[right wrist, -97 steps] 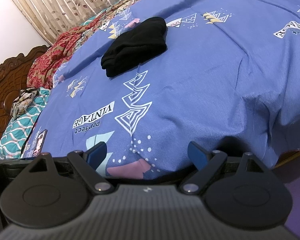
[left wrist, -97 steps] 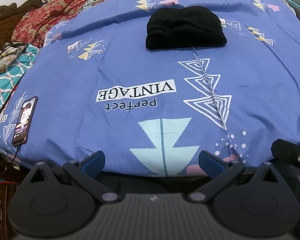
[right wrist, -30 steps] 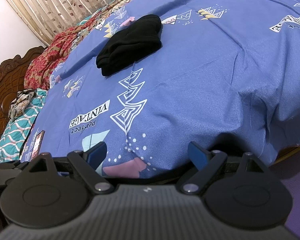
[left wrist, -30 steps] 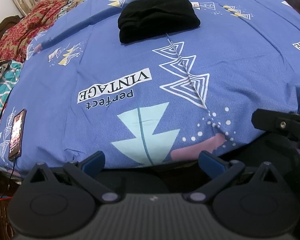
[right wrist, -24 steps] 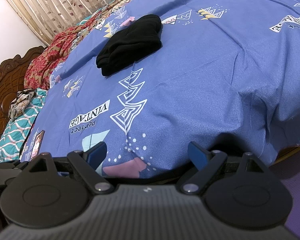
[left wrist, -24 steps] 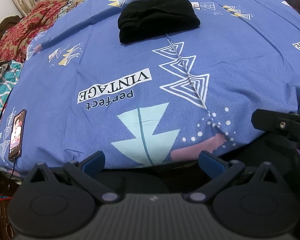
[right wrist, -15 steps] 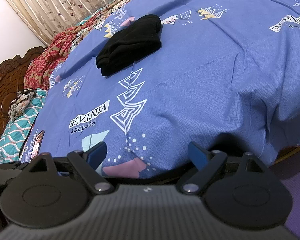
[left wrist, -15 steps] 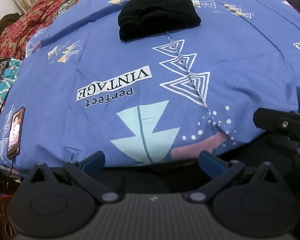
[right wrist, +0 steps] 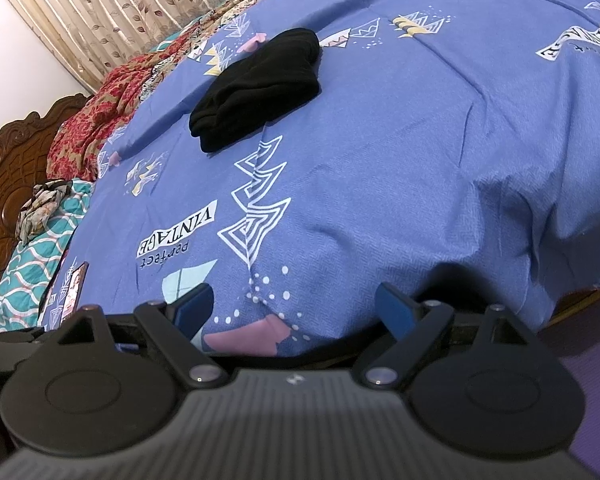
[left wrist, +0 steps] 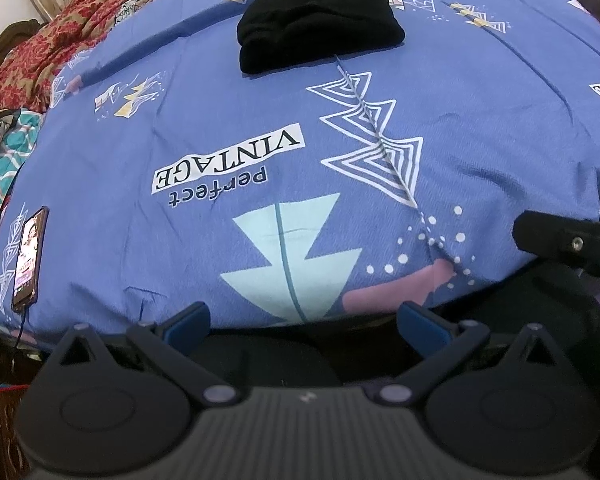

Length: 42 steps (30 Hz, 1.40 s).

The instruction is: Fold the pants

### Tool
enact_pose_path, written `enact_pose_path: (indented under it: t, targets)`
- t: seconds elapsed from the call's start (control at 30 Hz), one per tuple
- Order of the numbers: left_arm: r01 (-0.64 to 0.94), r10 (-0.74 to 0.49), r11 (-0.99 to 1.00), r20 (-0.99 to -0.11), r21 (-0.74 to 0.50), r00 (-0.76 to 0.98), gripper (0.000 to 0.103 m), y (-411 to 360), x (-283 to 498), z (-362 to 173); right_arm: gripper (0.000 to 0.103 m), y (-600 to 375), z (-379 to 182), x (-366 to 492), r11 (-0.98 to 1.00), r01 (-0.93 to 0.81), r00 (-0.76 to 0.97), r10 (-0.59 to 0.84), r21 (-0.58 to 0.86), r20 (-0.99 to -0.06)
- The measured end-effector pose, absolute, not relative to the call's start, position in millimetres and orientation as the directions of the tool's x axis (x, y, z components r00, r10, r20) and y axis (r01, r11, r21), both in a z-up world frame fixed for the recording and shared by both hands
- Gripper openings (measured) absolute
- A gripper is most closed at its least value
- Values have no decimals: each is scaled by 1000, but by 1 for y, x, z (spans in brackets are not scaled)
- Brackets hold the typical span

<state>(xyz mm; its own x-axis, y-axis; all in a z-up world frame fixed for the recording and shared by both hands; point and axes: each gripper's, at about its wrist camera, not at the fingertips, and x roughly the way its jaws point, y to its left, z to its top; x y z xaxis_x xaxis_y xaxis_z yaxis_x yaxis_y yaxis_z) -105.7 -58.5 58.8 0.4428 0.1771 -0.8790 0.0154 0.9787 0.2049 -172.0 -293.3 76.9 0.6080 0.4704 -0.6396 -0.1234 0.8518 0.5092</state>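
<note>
Soft, even indoor light falls on the blue bedsheet (left wrist: 480, 128), bright enough to show its weave and printed letters sharply in both views. Deep shadow sits under the near edge of the bed, and the black folded pants (left wrist: 320, 26) show almost no detail in their folds. The fisheye lenses bulge the bed into a dome and bend the curtain (right wrist: 112, 8) at the edges, with dark corners.

can't read phone (left wrist: 29, 258) screen at 9 o'clock, too small; right gripper (left wrist: 568, 244) cut off at my 3 o'clock edge.
</note>
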Motion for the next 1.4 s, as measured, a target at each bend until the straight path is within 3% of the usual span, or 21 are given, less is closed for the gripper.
enact_pose_path:
  t: [1.4]
  targets:
    - [3, 154, 985, -882, 174, 446, 103, -51, -103, 52, 90, -282, 73, -176, 871, -96, 616, 432, 481, -659]
